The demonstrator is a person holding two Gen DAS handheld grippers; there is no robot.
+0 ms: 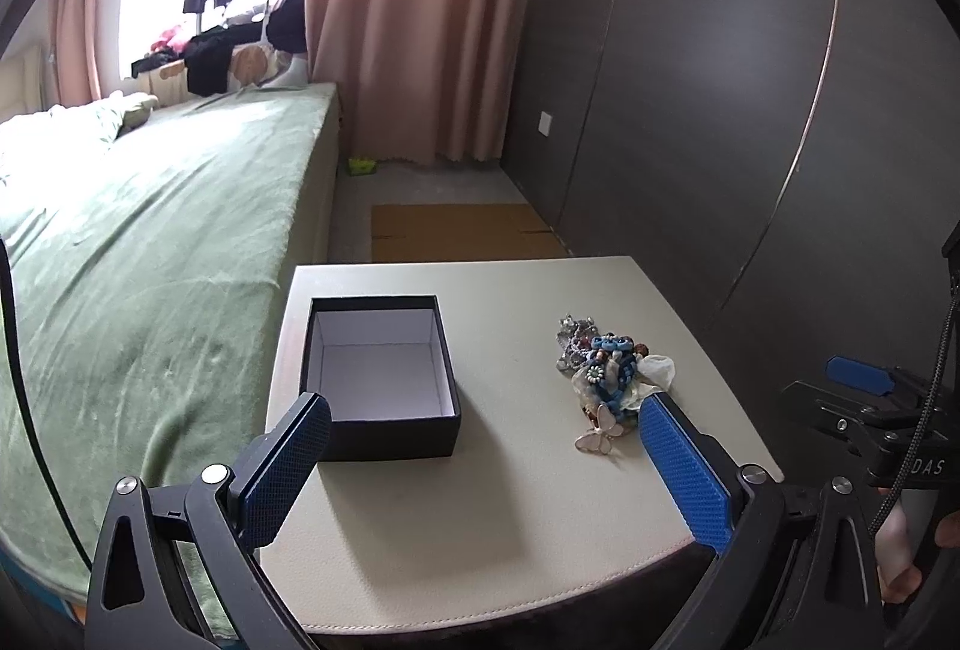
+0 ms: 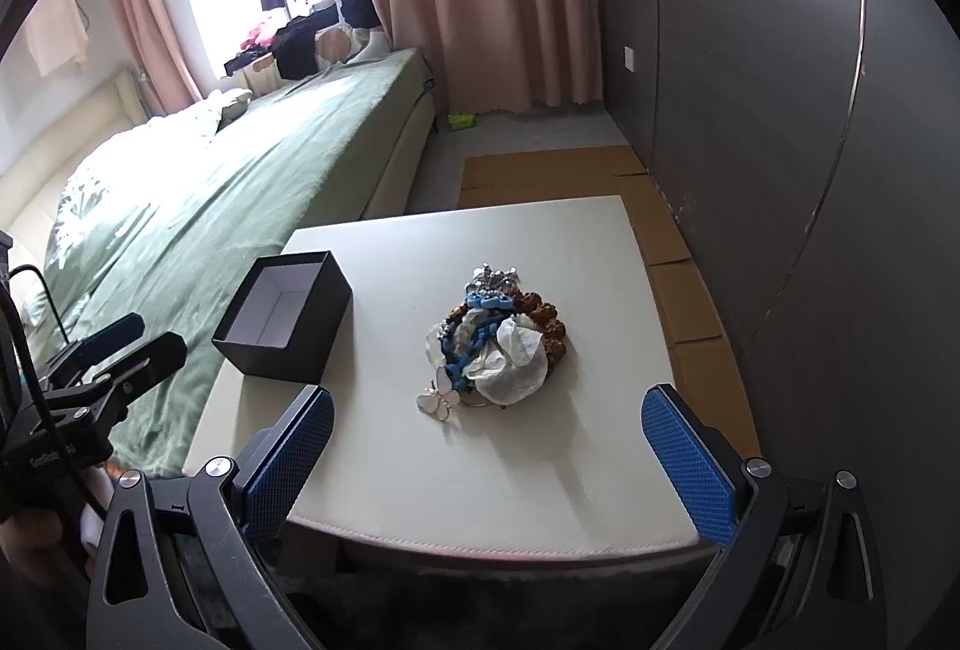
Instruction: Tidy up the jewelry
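A heap of jewelry (image 1: 606, 374) (image 2: 498, 344) lies on a low white table (image 1: 480, 500) (image 2: 480, 464): blue beads, brown beads, silver pieces, white cloth and a white butterfly pendant (image 2: 438, 398). An open black box (image 1: 378, 374) (image 2: 285, 314) with a white lining stands empty to the left of the heap. My left gripper (image 1: 486, 470) is open above the table's near part, between box and heap. My right gripper (image 2: 489, 458) is open above the table's near edge, just short of the heap. Neither holds anything.
A bed with a green cover (image 1: 150, 242) (image 2: 240, 170) runs along the table's left side. A dark wall panel (image 1: 720, 110) stands to the right. Flat cardboard (image 1: 462, 230) (image 2: 552, 170) lies on the floor beyond the table. Pink curtains (image 1: 420, 8) hang at the back.
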